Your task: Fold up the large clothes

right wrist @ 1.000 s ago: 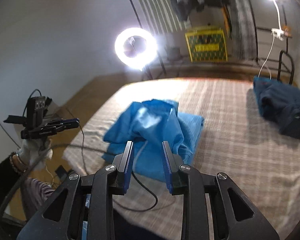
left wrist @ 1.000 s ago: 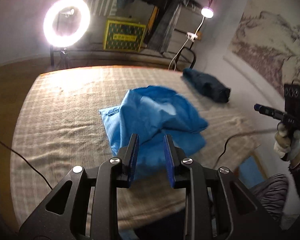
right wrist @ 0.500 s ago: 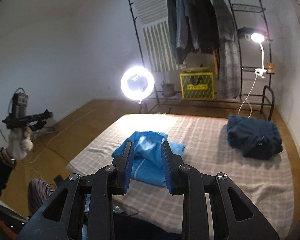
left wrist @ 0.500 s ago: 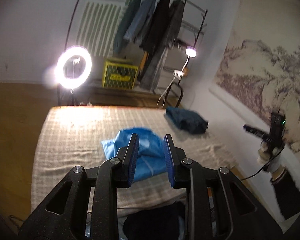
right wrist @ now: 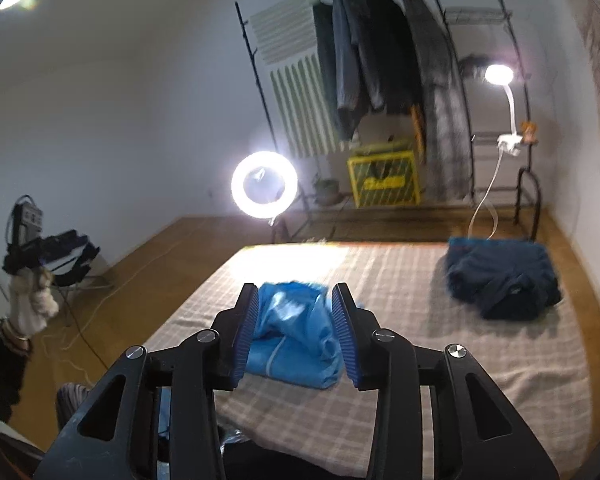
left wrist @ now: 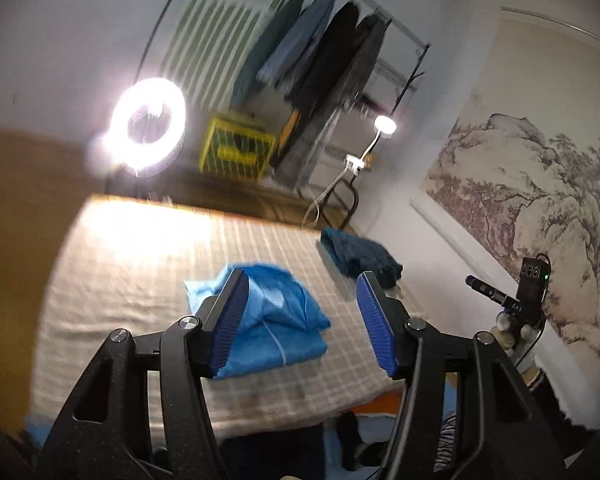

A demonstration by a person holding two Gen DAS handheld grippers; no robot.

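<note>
Space shows between the ribbed blue pads of my left gripper (left wrist: 306, 326), its jaws spread wide and gripping nothing, and my right gripper (right wrist: 296, 336) is parted too, a little less, equally empty; I judge I hold both raised and well back from the bed (left wrist: 112, 276) so I can look over the whole cloth before choosing where to take hold. The blue garment (left wrist: 268, 320) lies near the bed's near edge, roughly in the middle, bunched into a soft mound on top of a flatter layer, with a thin pale cord running down its front. Its fabric looks light and slightly glossy, creasing into rounded puffs, so I expect it to slide and spring open when I lift it; grabbing corners or a hem seems wiser than grabbing the hump. The bed cover is a pale, coarse-looking check weave, likely giving some grip. Well apart, toward the far right corner, a dark navy garment (right wrist: 504, 280) sits in a thicker, heavier-looking heap. Beyond the bed a ring light (right wrist: 265, 184) glares beside a yellow crate (right wrist: 384, 180) and a rack of hanging coats (right wrist: 380, 52).
</note>
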